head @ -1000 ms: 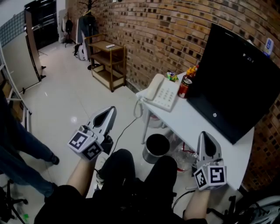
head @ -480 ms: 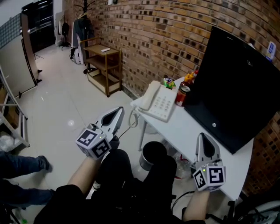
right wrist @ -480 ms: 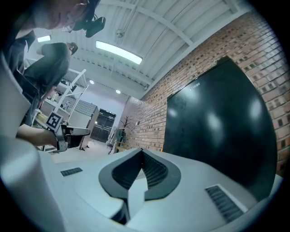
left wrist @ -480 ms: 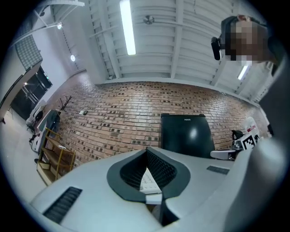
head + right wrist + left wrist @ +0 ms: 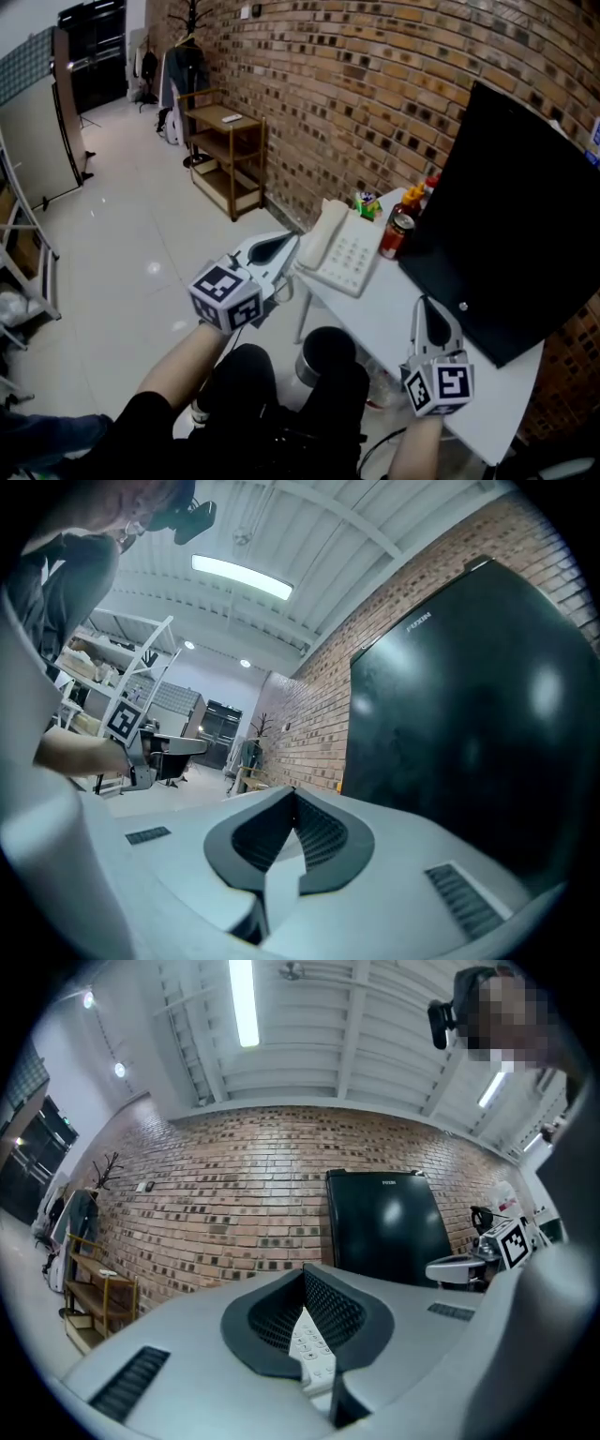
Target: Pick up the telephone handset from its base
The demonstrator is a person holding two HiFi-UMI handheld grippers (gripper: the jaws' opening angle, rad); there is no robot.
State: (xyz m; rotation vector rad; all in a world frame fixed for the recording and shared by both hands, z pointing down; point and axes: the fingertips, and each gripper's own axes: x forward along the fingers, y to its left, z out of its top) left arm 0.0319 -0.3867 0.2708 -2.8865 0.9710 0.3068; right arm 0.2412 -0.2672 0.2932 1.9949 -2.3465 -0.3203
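A cream telephone (image 5: 345,253) sits at the near left corner of the white table (image 5: 403,314), its handset (image 5: 318,234) resting on the left side of the base. My left gripper (image 5: 287,245) is shut and empty, tips just left of the handset and close to it. In the left gripper view the phone keypad (image 5: 314,1356) shows through the slot below the shut left gripper (image 5: 305,1279). My right gripper (image 5: 430,309) hovers over the table's near part, in front of the black screen (image 5: 511,202), jaws together and empty. In its own view the right gripper (image 5: 293,797) faces that screen (image 5: 469,714).
A red can (image 5: 394,235) and a sauce bottle (image 5: 413,199) stand behind the phone by the brick wall. A black bin (image 5: 328,352) sits under the table. A wooden shelf (image 5: 228,155) stands along the wall at the far left. The phone cord (image 5: 281,291) hangs off the table's left edge.
Both grippers have moved forward toward the table. The left one has travelled up and right to the phone's handset side; the right one now hangs over the table top.
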